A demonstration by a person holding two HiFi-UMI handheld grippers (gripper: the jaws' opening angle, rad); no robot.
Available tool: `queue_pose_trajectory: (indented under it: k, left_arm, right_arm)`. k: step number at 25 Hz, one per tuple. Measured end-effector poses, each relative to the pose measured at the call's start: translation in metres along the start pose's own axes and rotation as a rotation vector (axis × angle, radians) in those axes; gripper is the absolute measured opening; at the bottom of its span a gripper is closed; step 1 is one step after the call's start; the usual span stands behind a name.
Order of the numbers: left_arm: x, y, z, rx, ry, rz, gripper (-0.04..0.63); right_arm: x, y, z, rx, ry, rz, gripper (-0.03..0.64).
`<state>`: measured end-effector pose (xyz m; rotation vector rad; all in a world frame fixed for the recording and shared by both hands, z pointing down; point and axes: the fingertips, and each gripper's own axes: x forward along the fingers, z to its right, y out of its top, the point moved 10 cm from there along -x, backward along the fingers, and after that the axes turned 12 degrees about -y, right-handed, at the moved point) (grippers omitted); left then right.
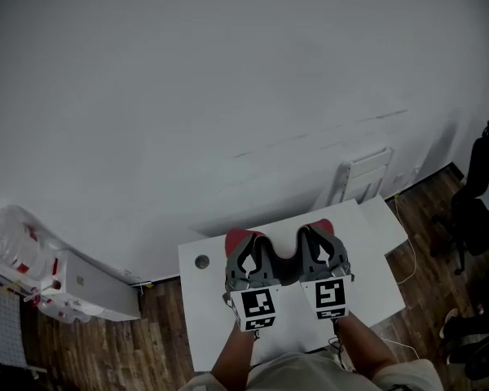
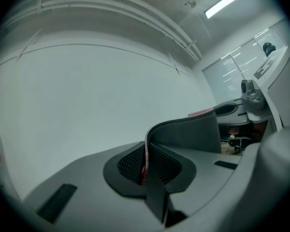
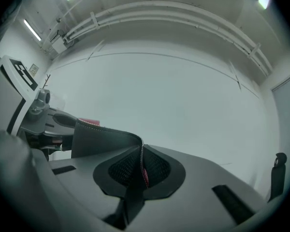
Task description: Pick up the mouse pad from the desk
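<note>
The mouse pad (image 1: pixel 284 257), dark on top and red underneath, hangs in the air above the white desk (image 1: pixel 208 316) and sags in the middle. My left gripper (image 1: pixel 243 249) is shut on its left edge and my right gripper (image 1: pixel 322 241) is shut on its right edge. In the left gripper view the stitched edge of the pad (image 2: pixel 193 134) is pinched between the jaws of the left gripper (image 2: pixel 145 166) and curves off to the right. In the right gripper view the pad (image 3: pixel 101 139) runs left from the closed jaws of the right gripper (image 3: pixel 142 166).
The desk has a round cable hole (image 1: pixel 201 261) near its back left corner and stands against a white wall. A black office chair (image 1: pixel 473 202) is at the right, a white panel (image 1: pixel 363 177) leans on the wall, and a clear plastic container (image 1: pixel 24 251) sits on the wooden floor at the left.
</note>
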<state>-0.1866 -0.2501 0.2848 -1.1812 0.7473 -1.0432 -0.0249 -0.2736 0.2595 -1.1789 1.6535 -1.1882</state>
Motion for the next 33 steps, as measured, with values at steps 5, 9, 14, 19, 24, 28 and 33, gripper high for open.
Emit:
queue_pose_trajectory:
  k: [5, 9, 14, 19, 24, 28, 33]
  left_arm:
    - [-0.014, 0.021, -0.012, 0.015, 0.009, 0.031, 0.031]
    - [-0.020, 0.025, -0.016, 0.016, 0.013, 0.041, 0.031]
    - [-0.025, 0.029, -0.015, 0.020, 0.020, 0.060, 0.031]
    - [-0.033, 0.028, -0.018, 0.008, 0.023, 0.061, 0.031]
    - [-0.036, 0.027, -0.018, 0.008, 0.019, 0.059, 0.031]
    - [-0.036, 0.027, -0.018, 0.004, 0.011, 0.061, 0.031]
    - [-0.037, 0.031, -0.014, 0.008, 0.002, 0.077, 0.031]
  right_arm:
    - [-0.009, 0.016, 0.004, 0.020, 0.003, 0.028, 0.052]
    - [-0.014, 0.021, 0.005, 0.012, -0.005, 0.035, 0.052]
    - [-0.018, 0.022, 0.003, 0.008, 0.002, 0.020, 0.052]
    - [-0.022, 0.023, 0.000, 0.013, -0.003, 0.024, 0.052]
    - [-0.026, 0.028, -0.004, -0.008, 0.010, 0.001, 0.052]
    - [-0.025, 0.027, -0.005, 0.001, 0.004, 0.019, 0.052]
    - [-0.027, 0.026, -0.003, 0.012, 0.000, 0.040, 0.052]
